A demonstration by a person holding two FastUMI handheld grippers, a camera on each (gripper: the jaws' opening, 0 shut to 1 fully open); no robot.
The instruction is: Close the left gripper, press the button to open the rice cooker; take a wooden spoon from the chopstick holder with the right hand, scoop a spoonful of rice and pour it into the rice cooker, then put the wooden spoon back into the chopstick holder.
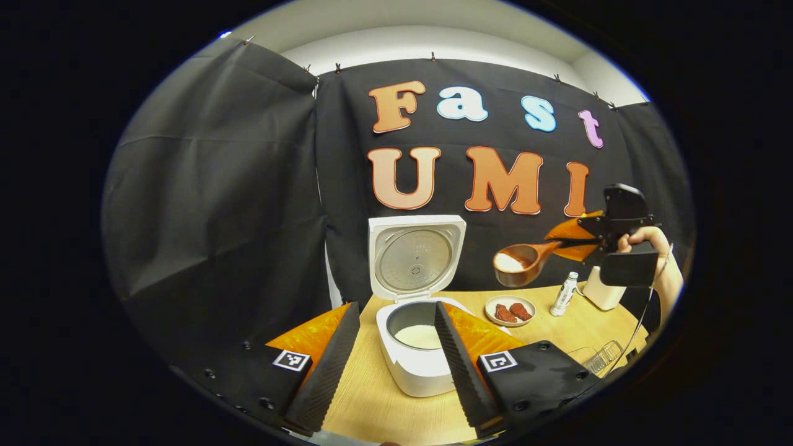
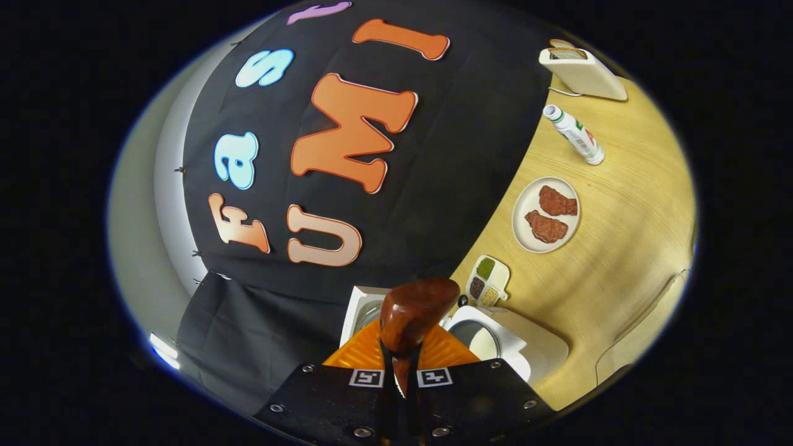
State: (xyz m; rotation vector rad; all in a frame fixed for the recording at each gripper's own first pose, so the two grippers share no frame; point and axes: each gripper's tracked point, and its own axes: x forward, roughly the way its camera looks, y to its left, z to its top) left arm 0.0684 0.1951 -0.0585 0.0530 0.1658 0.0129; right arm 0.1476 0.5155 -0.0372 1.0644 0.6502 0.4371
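Tabletop (image 1: 396, 396) has free room near the rice cooker (image 1: 416, 347), which sits far-left with lid (image 1: 416, 257) upright, rice in the pot; left tool (image 1: 391, 353) wide, fingers straddling it, gripping nothing. Right tool (image 1: 573, 243) clamps the wooden spoon (image 1: 523, 260) handle, bowl heaped with rice, in the air right of the lid. Right gripper view adds a condiment tray (image 2: 488, 280) by the cooker, plus plate (image 2: 546, 215), bottle (image 2: 575, 135), holder (image 2: 582, 71) toward the right edge; labels unreadable.

rice cooker (image 1: 414, 347) pot mouth open from above, raised lid (image 1: 415, 255) blocking behind, plate (image 1: 510, 310) just right
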